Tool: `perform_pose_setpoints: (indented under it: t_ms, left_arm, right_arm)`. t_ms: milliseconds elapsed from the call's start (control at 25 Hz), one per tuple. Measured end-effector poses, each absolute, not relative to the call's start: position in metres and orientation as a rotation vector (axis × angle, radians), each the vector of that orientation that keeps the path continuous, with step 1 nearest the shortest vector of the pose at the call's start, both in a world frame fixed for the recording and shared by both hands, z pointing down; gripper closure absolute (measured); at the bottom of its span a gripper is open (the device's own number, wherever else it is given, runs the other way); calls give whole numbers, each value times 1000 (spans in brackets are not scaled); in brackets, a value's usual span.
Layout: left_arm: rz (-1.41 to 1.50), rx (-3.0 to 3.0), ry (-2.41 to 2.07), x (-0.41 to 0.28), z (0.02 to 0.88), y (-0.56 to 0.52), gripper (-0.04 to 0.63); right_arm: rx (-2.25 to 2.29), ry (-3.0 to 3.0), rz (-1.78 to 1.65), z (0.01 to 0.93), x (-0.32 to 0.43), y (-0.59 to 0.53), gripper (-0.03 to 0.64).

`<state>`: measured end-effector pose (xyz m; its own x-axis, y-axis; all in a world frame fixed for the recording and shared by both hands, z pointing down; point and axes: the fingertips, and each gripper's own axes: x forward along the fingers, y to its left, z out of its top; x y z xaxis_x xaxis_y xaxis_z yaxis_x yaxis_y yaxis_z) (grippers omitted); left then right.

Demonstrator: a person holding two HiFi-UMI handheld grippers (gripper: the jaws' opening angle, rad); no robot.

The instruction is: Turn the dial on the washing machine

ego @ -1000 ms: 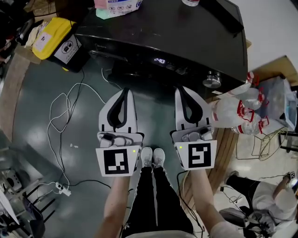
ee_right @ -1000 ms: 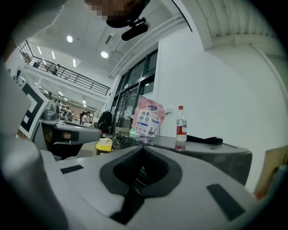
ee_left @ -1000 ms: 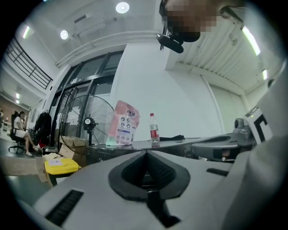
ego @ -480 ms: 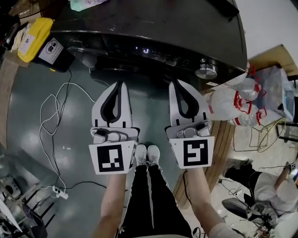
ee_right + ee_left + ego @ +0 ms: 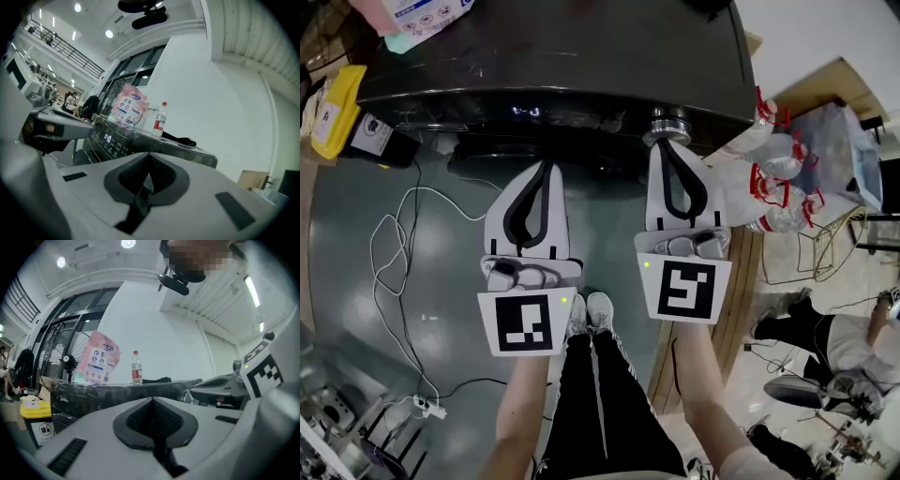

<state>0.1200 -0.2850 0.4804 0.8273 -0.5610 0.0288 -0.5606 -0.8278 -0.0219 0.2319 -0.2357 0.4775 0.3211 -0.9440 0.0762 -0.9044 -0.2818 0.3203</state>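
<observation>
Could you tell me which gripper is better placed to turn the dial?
Right: the right gripper, jaws shut, sits right at the dial; the left gripper points well to the dial's left.

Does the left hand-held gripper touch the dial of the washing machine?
No, the left hand-held gripper stands clearly apart from the dial, which sits further to the right.

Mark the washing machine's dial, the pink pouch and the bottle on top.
dial [image 5: 671,117], head view, its silver knob body.
pink pouch [image 5: 98,363], left gripper view, its printed front.
bottle [image 5: 136,371], left gripper view, its label.
</observation>
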Motion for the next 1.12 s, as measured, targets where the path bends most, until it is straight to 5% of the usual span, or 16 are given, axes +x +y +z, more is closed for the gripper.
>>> perform_pose_setpoints:
  t_ms: [1120]
  left_arm:
    - [-134,-3007,869,137,504,-289,597]
  right_arm:
    - [2302,-1528,-78,510,274,-218,614]
